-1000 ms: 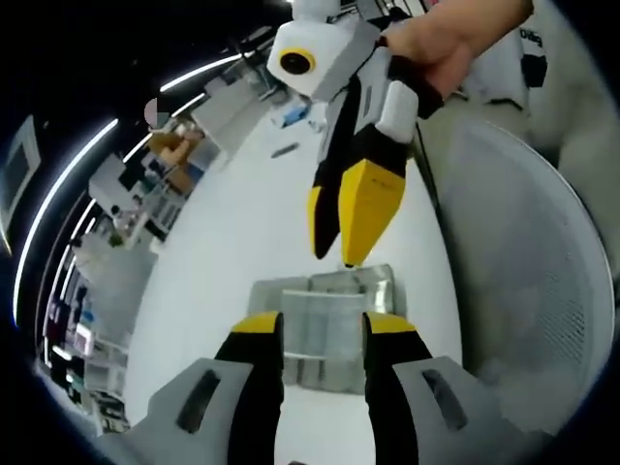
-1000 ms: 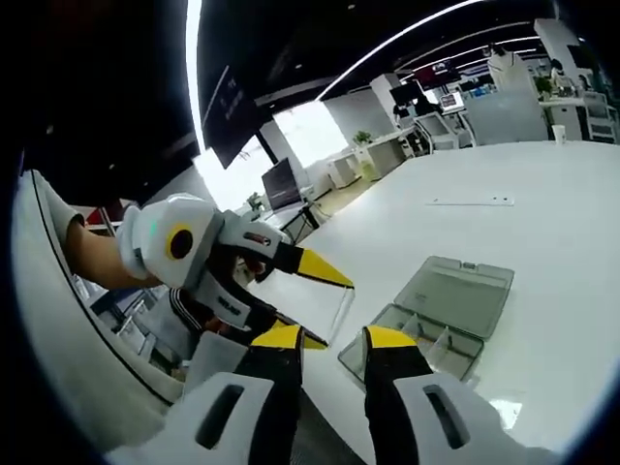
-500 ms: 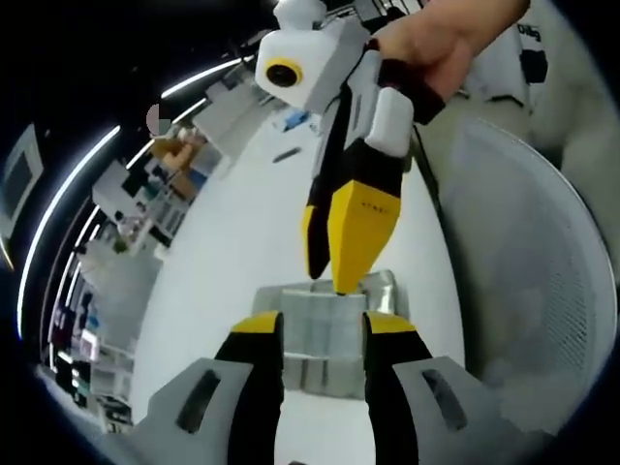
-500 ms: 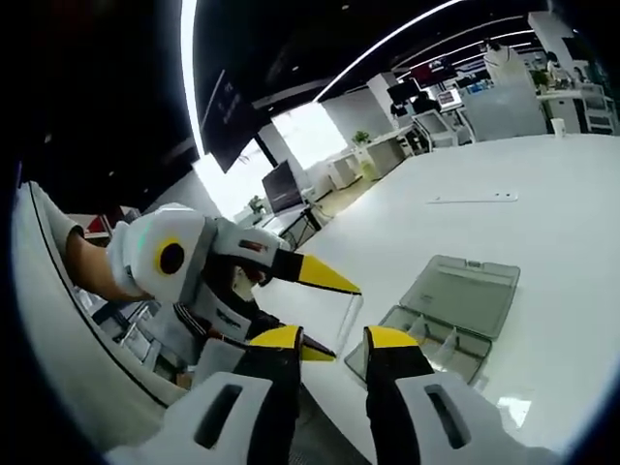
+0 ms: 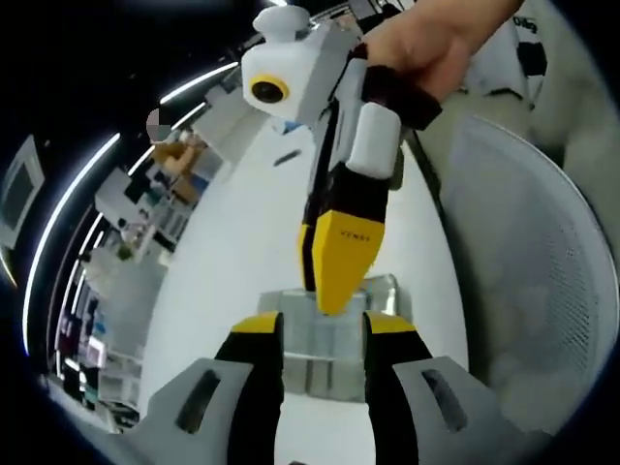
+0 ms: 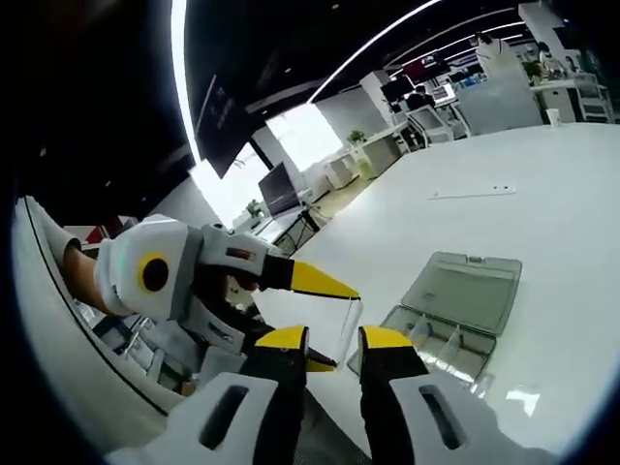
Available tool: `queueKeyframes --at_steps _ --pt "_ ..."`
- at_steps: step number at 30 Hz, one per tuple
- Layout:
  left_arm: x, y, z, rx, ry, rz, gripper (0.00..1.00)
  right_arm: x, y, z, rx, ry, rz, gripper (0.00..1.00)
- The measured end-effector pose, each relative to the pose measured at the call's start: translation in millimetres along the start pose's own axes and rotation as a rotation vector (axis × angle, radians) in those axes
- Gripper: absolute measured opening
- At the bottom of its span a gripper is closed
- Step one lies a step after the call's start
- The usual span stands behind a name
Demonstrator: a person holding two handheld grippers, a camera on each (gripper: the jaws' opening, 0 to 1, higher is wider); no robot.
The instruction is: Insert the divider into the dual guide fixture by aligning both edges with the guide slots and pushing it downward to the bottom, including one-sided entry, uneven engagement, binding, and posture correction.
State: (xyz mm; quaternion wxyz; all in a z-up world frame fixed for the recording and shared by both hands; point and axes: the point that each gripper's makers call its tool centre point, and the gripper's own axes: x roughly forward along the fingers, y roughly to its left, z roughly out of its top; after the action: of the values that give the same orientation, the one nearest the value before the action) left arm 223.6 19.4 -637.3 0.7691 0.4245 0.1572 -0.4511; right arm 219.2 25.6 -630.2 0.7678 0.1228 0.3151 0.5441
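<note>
divider (image 6: 341, 329): one clear sheet, held up off the desk (image 6: 504, 232) between the two claws, near the clear box (image 6: 455, 315) but not in it. in the right gripper view the left claw (image 6: 325, 325) comes in from the left, its two yellow tips set above and below the sheet's near edge, clamped on it. the right claw (image 6: 334, 344) rises from the bottom with its two yellow-tipped jaws a little apart; the sheet stands in the gap, but i cannot tell whether they grip it.

in the left gripper view the right claw (image 5: 334, 276) hangs down from a hand (image 5: 436, 44), its tips just above the left claw (image 5: 323, 325) and in front of the box (image 5: 334, 334), hiding part of it.

one box lies on the white desk, lid open flat, with a few upright partitions inside. one white mesh chair back (image 5: 528, 281) stands beside the desk. office desks, screens and ceiling light strips lie far behind.
</note>
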Motion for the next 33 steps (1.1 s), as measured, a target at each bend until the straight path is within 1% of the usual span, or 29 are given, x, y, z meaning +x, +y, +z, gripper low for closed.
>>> queueKeyframes --at_steps 13,24,33 --pt "0.7 0.6 4.1 0.013 -0.004 0.005 0.29 1.9 -0.8 0.5 0.051 -0.002 -0.003 0.11" --pt "0.9 0.8 5.3 0.024 -0.003 0.011 0.29 1.0 -5.9 0.5 0.098 -0.007 -0.014 0.03" --pt "1.9 0.3 8.8 0.036 -0.004 0.014 0.29 1.6 -7.1 -2.0 0.119 0.001 -0.017 0.02"
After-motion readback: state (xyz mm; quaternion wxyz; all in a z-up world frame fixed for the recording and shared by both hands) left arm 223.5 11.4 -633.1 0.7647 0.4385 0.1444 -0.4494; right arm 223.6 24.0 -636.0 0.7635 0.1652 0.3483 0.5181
